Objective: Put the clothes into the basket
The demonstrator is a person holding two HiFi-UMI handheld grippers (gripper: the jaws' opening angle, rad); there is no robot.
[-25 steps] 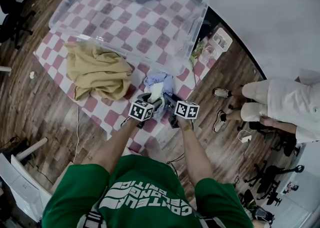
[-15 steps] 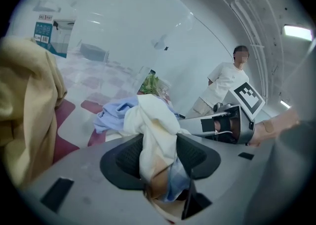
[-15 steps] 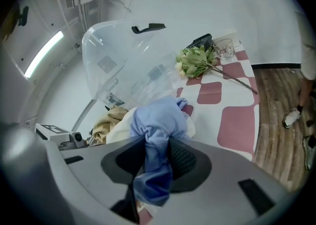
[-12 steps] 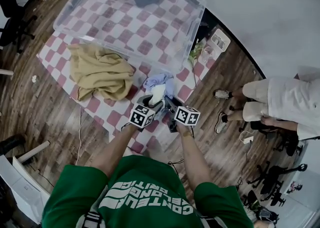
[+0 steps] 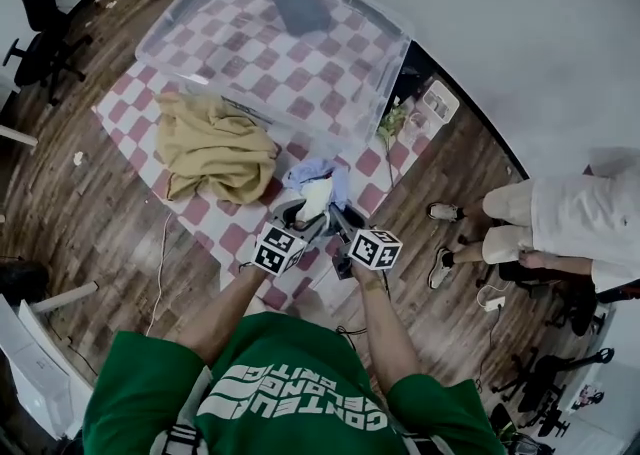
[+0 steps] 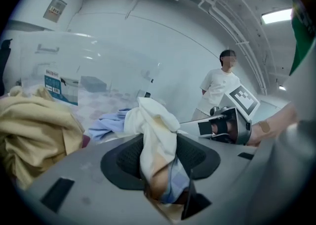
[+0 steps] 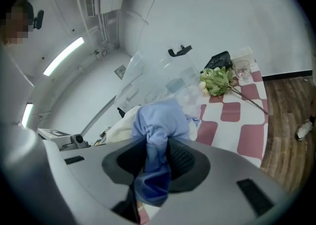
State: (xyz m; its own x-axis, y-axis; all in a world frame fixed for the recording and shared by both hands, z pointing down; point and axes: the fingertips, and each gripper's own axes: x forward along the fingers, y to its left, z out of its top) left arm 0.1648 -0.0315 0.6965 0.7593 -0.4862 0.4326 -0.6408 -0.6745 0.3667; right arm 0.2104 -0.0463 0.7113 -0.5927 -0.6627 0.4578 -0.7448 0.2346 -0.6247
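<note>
A small light-blue and white garment lies bunched at the near edge of the checked table, just in front of the clear plastic basket. My left gripper is shut on its white fold, which bulges up between the pads. My right gripper has its jaws closing on the blue fold, pinched between its pads. A tan garment lies heaped to the left on the table. A folded grey garment rests inside the basket.
A bunch of flowers and a white box with a glass sit at the table's right end. A person stands on the wood floor to the right. Office chairs stand at the far left.
Both grippers have drawn slightly nearer to me, with the near end of the blue and white garment between their jaws. The tan garment has stayed put.
</note>
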